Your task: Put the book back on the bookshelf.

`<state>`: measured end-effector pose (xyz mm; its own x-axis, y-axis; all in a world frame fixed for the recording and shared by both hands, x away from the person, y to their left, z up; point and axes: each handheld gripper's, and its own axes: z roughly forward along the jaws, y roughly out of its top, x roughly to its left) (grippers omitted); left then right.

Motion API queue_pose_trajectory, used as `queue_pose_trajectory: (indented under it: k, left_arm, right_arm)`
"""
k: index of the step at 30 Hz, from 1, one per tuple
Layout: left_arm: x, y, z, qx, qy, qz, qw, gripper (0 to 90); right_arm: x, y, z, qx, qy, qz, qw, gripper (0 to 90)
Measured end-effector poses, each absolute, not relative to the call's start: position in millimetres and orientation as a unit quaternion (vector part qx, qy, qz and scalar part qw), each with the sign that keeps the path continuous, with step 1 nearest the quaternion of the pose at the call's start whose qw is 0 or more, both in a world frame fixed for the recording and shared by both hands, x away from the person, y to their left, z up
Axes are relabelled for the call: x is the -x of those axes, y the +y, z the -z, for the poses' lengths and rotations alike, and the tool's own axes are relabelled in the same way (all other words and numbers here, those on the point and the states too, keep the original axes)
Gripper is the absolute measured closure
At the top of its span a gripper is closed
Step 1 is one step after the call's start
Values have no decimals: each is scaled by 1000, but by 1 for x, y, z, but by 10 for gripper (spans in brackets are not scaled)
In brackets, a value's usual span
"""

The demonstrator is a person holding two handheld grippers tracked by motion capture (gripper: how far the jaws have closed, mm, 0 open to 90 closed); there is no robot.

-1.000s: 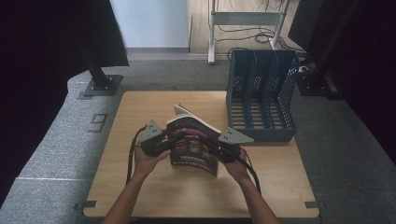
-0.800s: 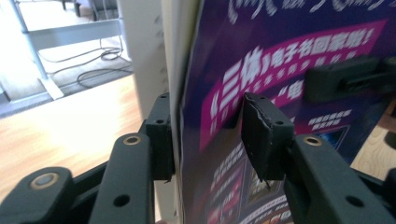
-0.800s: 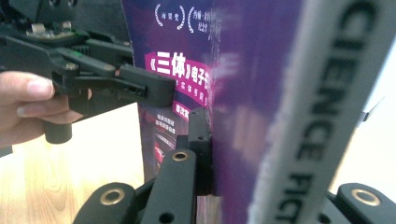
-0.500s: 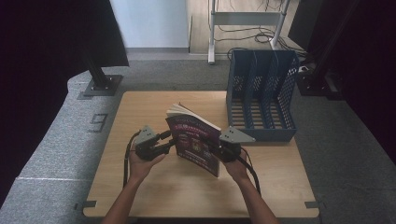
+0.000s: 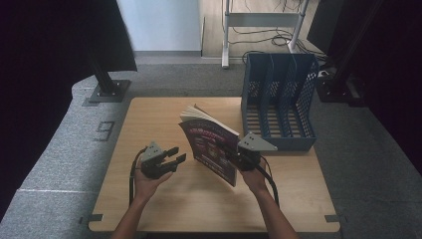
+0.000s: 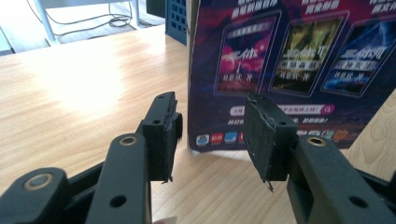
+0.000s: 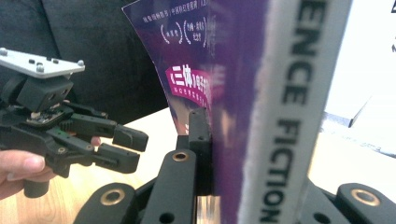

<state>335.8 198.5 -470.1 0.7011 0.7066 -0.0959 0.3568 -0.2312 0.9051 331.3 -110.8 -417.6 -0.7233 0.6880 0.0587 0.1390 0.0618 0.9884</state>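
Note:
A purple paperback book [image 5: 209, 144] stands upright over the middle of the wooden table [image 5: 149, 114], pages fanned at the top. My right gripper [image 5: 233, 153] is shut on the book's spine edge [image 7: 243, 93], one black finger [image 7: 198, 140] pressed flat against the cover. My left gripper [image 5: 178, 155] hovers to the left of the book, apart from it. Its jaws have just been opening and stand open with nothing between them [image 6: 212, 135]. The back cover [image 6: 280, 60] faces the left gripper, its lower corner down at the tabletop. The left gripper [image 7: 133, 147] also appears in the right gripper view.
A blue mesh file rack [image 5: 278, 99] with upright dividers stands at the table's back right corner. Grey carpet surrounds the table. A black stand base [image 5: 107, 89] sits on the floor at the back left.
My left gripper has let go of the book and drawn away to the left and down. The book has swung from tilted to upright in the right gripper, which stayed in place.

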Motion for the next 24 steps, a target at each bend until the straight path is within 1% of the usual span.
queue_pose_trajectory:
  k: [24]
  left_arm:
    - [-328, 203, 494, -776, 367, -153, 490, 540]
  right_arm:
    - [-330, -127, 405, -322, 667, -625, 249, 818]
